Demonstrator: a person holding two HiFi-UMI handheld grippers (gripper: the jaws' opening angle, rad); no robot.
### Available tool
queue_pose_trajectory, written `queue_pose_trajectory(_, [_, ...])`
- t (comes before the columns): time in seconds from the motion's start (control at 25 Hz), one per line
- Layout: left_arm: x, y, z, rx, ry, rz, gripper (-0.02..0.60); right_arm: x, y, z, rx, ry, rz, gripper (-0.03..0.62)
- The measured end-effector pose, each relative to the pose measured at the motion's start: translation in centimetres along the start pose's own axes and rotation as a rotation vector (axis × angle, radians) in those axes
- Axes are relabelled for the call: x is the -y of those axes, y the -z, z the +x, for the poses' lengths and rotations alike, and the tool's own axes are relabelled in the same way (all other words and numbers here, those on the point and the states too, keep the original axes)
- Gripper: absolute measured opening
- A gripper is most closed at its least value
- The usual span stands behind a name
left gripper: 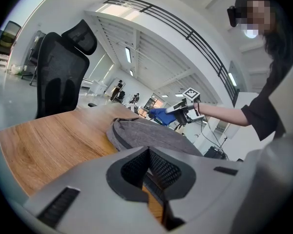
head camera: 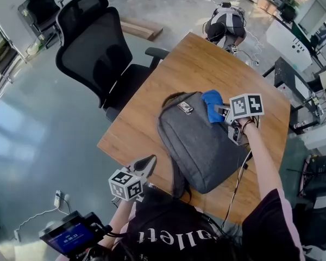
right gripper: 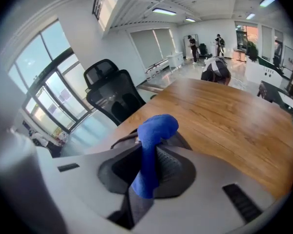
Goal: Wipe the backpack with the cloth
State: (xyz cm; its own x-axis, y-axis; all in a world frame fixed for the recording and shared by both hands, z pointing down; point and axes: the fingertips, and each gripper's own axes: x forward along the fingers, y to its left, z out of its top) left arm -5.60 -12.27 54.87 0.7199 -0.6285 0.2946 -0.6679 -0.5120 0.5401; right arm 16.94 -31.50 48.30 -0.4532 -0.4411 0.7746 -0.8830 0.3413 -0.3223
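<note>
The grey backpack (head camera: 204, 145) lies flat on the counter (head camera: 206, 64) with the blue cloth (head camera: 212, 103) at its top end, pinched in the closed fingers of my right gripper (head camera: 223, 112), so I judge the wipe is just starting and next I should drag it down the fabric with steady pressure, my left gripper (head camera: 145, 165) idle at the near edge, its fingers together on nothing.

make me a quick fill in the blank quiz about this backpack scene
1. The right gripper is shut on a ____ cloth.
2. The grey backpack lies on a ____ table.
3. The left gripper holds ____, its jaws together.
4. The office chair beside the table is ____.
Missing words: blue; wooden; nothing; black.
</note>
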Motion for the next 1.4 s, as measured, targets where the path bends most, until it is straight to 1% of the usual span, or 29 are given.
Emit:
queue_pose_trajectory(0.08, [0.1, -0.2, 0.2, -0.001, 0.007, 0.000, 0.000, -3.7, -0.8, 0.8, -0.005, -0.061, -0.060, 0.069])
queue_pose_trajectory(0.2, [-0.8, -0.6, 0.4, -0.004, 0.012, -0.003, 0.000, -9.2, -1.0, 3.5, -0.044, -0.144, -0.144, 0.069])
queue_pose_trajectory(0.32, [-0.2, -0.3, 0.4, 0.002, 0.009, -0.006, 0.000, -13.6, 1.0, 5.4, -0.107, -0.208, -0.215, 0.069])
queue_pose_trajectory(0.4, [-0.4, -0.5, 0.4, 0.008, 0.007, -0.011, 0.000, -15.8, 2.1, 7.1, -0.151, -0.237, -0.245, 0.069])
queue_pose_trajectory(0.52, [-3.0, -1.7, 0.7, 0.014, 0.001, -0.025, 0.000, -18.6, 2.5, 11.2, -0.215, -0.267, -0.269, 0.069])
queue_pose_trajectory(0.64, [-4.1, -2.0, 0.5, 0.019, -0.007, -0.040, 0.000, -20.1, 3.6, 13.4, -0.265, -0.289, -0.268, 0.069])
queue_pose_trajectory(0.76, [-4.4, -1.9, 0.5, 0.022, -0.013, -0.047, 0.000, -20.2, 4.6, 14.7, -0.305, -0.289, -0.252, 0.069])
queue_pose_trajectory(0.92, [-4.3, -1.9, 0.7, 0.021, -0.010, -0.047, 0.000, -18.5, 4.9, 15.4, -0.321, -0.251, -0.238, 0.069])
queue_pose_trajectory(1.28, [-4.8, -2.6, 1.7, 0.011, 0.002, -0.042, 0.000, -13.8, 1.9, 15.4, -0.286, -0.192, -0.164, 0.069])
queue_pose_trajectory(1.4, [-4.9, -2.8, 1.7, 0.013, -0.002, -0.042, 0.000, -11.9, 0.8, 14.8, -0.266, -0.172, -0.122, 0.069])
